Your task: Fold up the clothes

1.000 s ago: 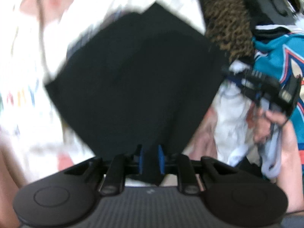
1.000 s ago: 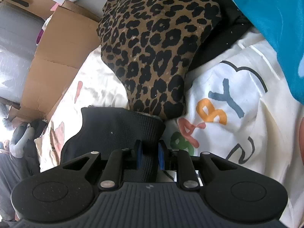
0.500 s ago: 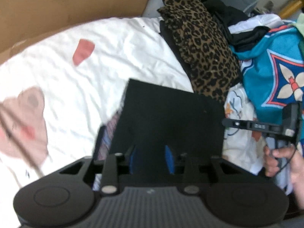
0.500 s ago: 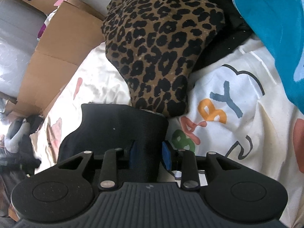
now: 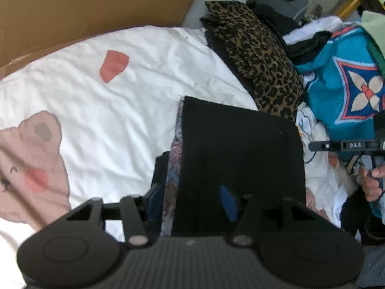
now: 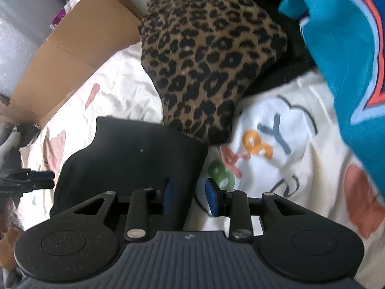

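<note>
A black folded garment [image 5: 240,149] lies flat on the white printed bedsheet [image 5: 120,101], on top of a patterned piece [image 5: 174,159] that shows along its left edge. My left gripper [image 5: 190,201] hovers over its near left edge; the jaws are opening and the blue pads stand apart without pressing the cloth. In the right wrist view the same black garment [image 6: 134,154] has its near right corner between the jaws of my right gripper [image 6: 190,195], which are opening too, off the fabric. Each gripper shows in the other's view: right gripper [image 5: 312,146], left gripper [image 6: 50,179].
A folded leopard-print garment [image 6: 207,72] lies just behind the black one. A teal patterned garment [image 5: 349,77] is heaped at the right. Cardboard boxes [image 5: 84,12] line the far side of the bed. A hand [image 5: 371,183] holds the right gripper.
Both grippers have let go of the black garment and their jaws have spread. The left gripper swung round, so the garment now lies squared on the sheet. The right gripper lifted slightly.
</note>
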`<state>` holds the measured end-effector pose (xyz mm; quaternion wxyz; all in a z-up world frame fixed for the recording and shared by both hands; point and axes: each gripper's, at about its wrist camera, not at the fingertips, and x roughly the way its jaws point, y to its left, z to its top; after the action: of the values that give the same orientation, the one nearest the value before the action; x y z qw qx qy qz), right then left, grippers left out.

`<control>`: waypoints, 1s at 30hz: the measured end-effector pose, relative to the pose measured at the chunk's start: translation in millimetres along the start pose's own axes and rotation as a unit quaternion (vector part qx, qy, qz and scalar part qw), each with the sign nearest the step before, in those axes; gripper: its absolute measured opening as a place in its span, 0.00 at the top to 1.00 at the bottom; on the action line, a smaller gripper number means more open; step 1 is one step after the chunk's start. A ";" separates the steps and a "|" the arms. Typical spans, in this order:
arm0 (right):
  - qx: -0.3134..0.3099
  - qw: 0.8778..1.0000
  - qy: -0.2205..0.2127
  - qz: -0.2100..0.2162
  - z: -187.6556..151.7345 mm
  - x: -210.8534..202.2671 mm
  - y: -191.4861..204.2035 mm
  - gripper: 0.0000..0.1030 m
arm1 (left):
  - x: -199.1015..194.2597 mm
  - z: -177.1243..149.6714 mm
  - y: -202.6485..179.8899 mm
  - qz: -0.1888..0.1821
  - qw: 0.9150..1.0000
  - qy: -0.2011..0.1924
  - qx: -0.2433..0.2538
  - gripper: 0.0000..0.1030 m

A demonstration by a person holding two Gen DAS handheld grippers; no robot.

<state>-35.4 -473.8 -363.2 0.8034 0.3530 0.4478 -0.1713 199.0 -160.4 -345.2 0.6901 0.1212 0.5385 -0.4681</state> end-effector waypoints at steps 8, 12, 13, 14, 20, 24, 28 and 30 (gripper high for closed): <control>0.022 1.000 -0.021 -0.001 4.0 5.4 -3.4 0.61 | 0.1 -14.5 3.0 0.007 0.999 -0.034 -0.042 0.46; 0.028 0.999 -0.015 0.000 1.0 14.0 0.7 0.61 | 1.2 -15.6 2.3 -0.004 0.998 -0.036 -0.044 0.47; 0.026 1.000 -0.013 0.001 0.0 16.1 3.0 0.61 | 2.5 -15.7 2.7 -0.004 0.998 -0.034 -0.045 0.48; 0.023 1.000 -0.012 0.002 -0.8 18.2 5.5 0.61 | 3.8 -15.8 3.2 -0.005 0.998 -0.033 -0.045 0.54; 0.007 1.000 -0.012 -0.005 -1.4 20.5 13.1 0.61 | 6.8 -17.5 2.9 -0.004 0.999 -0.030 -0.035 0.88; 0.012 1.000 -0.012 -0.005 -2.6 20.4 9.1 0.61 | 5.6 -21.1 4.9 -0.006 0.999 -0.033 -0.034 0.95; 0.008 1.000 -0.012 -0.005 -3.5 19.9 9.9 0.61 | 3.1 -21.7 8.5 -0.010 0.999 -0.032 -0.041 0.94; 0.006 1.000 -0.015 -0.003 -3.1 18.7 10.0 0.61 | 2.3 -21.0 10.5 -0.011 0.999 -0.029 -0.044 0.90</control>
<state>-21.2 -463.9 -375.8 0.8073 0.3536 0.4362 -0.1815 193.9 -141.9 -358.9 0.7049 0.0708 0.5396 -0.4549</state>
